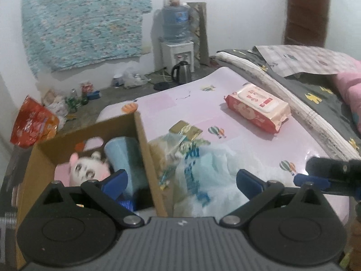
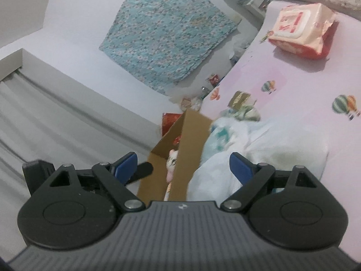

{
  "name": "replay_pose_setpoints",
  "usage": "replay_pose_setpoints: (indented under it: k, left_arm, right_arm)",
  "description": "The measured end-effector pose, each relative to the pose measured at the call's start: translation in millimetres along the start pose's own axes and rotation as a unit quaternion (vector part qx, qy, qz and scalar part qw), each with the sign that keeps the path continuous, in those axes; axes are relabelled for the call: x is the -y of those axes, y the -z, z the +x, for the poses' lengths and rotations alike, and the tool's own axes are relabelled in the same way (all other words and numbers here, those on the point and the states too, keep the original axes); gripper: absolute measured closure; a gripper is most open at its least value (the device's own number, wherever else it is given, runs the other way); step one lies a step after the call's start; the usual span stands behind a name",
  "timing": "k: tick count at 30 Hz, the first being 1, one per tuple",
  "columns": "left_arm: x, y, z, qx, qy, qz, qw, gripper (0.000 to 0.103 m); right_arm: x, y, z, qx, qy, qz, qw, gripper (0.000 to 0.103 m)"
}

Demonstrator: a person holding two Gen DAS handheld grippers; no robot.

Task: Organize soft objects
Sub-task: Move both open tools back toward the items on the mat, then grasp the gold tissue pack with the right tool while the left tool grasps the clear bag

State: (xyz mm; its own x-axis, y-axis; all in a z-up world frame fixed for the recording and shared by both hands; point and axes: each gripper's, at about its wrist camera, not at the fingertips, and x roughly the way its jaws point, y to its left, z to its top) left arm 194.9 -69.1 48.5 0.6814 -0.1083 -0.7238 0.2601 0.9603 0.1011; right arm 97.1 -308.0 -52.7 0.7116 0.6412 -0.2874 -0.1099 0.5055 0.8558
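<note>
Far left, on the floor below the table edge: a red-orange snack bag (image 1: pixel 33 124). Next, the open cardboard box (image 1: pixel 144 140) at the table's left edge; inside it a white plush toy with pink ears (image 1: pixel 85 169) lies beside a rolled light-blue cloth (image 1: pixel 126 158) that leans on the box's right wall. My left gripper (image 1: pixel 180 180) hangs over that wall, jaws spread wide and gripping nothing, one blue pad (image 1: pixel 115 180) above the box interior, the other above the bag outside. Just right of the box, touching its outer wall: a crumpled white plastic bag with blue print (image 1: pixel 198 176), a gold-and-green wrapper (image 1: pixel 187 131) at its far end. My right gripper (image 2: pixel 182 164) is likewise released, jaws wide, empty, pointing at the box corner and the bag; its tip also shows at the right edge of the left view. Further right, well apart on the pink balloon-print tabletop (image 1: pixel 248 140): a red pack of wet wipes (image 1: pixel 257 106), lying flat. Beyond it, folded bedding (image 1: pixel 315 85).
</note>
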Motion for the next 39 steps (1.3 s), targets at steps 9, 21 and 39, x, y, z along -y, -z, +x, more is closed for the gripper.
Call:
replay_pose_setpoints:
  k: [9,21,39]
  left_arm:
    - [2.0,-68.8,100.9,-0.074,0.021,0.08,0.9938,0.021]
    - [-9.7,-80.0,210.4,-0.194,0.023,0.076,0.9778,0.054]
    - [8.9,-79.4,238.8,-0.202,-0.008,0.119,0.9721,0.097]
  right_arm:
    - [33.2,-65.4,32.0,0.003,0.044,-0.022,0.999,0.014]
    - [67.1,-142.8,132.4,-0.079,0.08,-0.061,0.992,0.015]
    - [77.9,-151.9,308.7,-0.242,0.148,-0.175,0.943,0.05]
